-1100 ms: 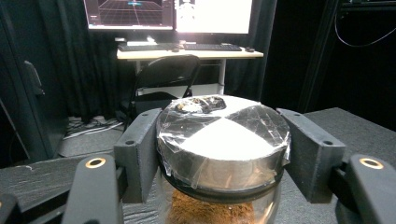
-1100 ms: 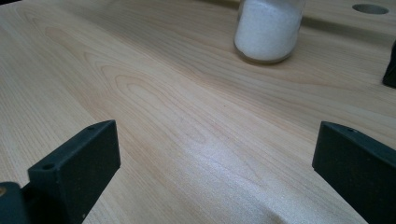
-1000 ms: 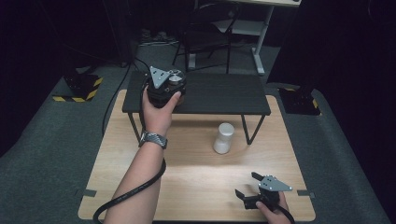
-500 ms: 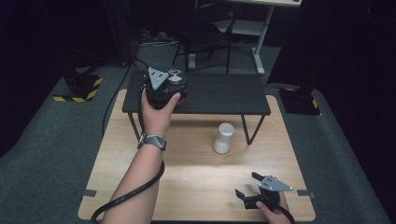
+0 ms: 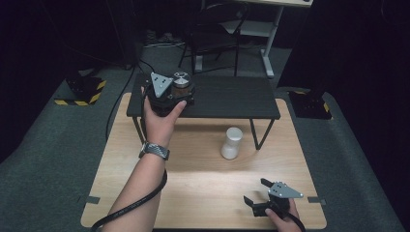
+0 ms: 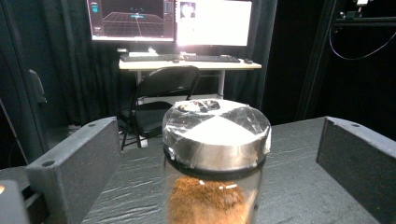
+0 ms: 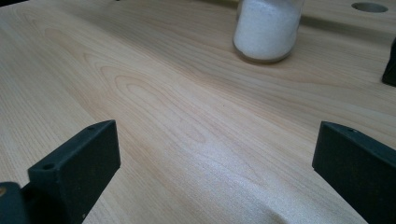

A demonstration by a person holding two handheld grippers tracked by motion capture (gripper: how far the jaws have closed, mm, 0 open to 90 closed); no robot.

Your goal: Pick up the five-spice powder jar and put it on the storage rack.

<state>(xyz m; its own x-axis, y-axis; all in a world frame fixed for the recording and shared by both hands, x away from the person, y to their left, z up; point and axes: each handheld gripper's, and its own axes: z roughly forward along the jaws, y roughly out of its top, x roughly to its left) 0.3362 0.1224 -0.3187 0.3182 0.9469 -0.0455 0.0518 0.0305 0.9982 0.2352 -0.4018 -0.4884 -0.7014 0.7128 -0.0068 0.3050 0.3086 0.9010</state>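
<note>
Jar (image 6: 215,158) of brown powder stands between the open left hand-held gripper's (image 5: 180,92) spread jaws, untouched.

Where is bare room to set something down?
The black raised shelf is bare right of the metal-lidded glass jar of brown powder, which sits between the left gripper's open jaws. Wooden tabletop is bare between white-powder jar and right gripper.

— What do the left tongs (image 5: 180,93) look like?
— Black and blocky, with a grey three-cornered plate on top, a black cable trailing, and a metal-link watch (image 5: 154,150) at the wrist.
— The right tongs (image 5: 255,193)?
— The same: black jaws with small screw holes, grey plate.
</note>
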